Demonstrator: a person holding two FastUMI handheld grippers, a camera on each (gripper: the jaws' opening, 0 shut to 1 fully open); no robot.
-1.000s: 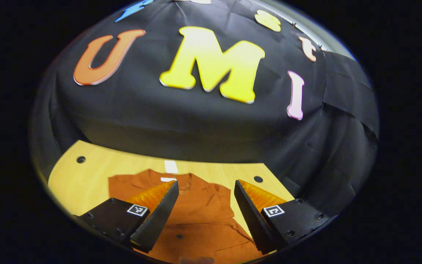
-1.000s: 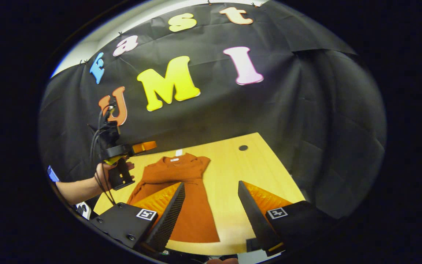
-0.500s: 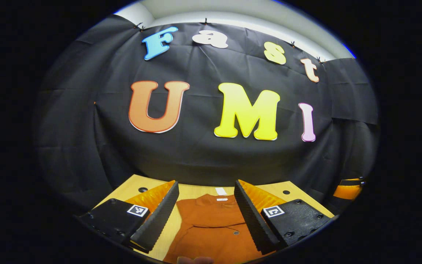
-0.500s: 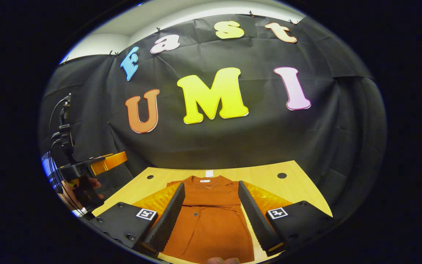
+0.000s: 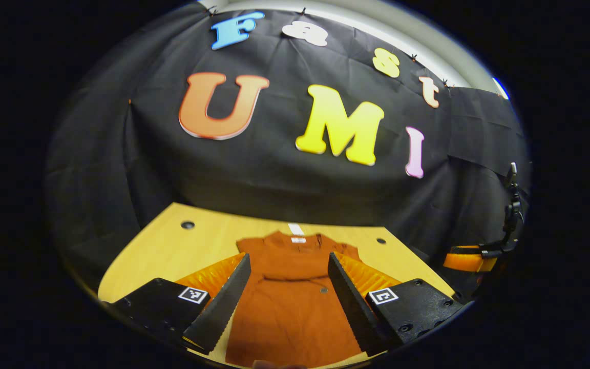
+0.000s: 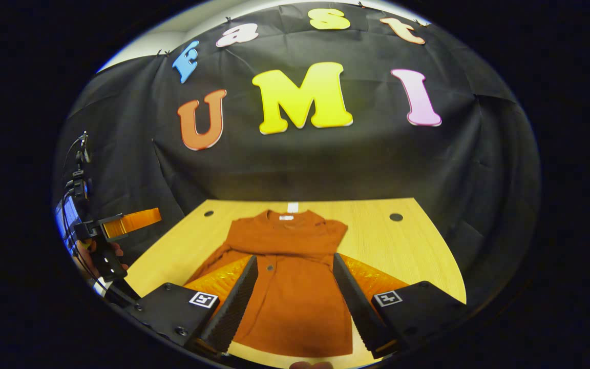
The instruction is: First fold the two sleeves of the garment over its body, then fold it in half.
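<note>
With both sleeves already folded across its body, one orange garment (image 5: 295,302) (image 6: 290,287) lies flat on the wooden surface (image 5: 172,246) (image 6: 402,246), collar far. I hold two grippers, left gripper (image 5: 287,294) and right gripper (image 6: 295,297), above its near half, jaws wide, holding nothing.

Orange garment (image 6: 295,287) flat on wooden table (image 6: 418,251)

We can read no words or numbers. Each gripper finger carries a small square black-and-white marker (image 5: 193,294), a coded pattern, not text. The garment (image 6: 295,277) has a white neck tag (image 6: 286,218), too small to read.
</note>
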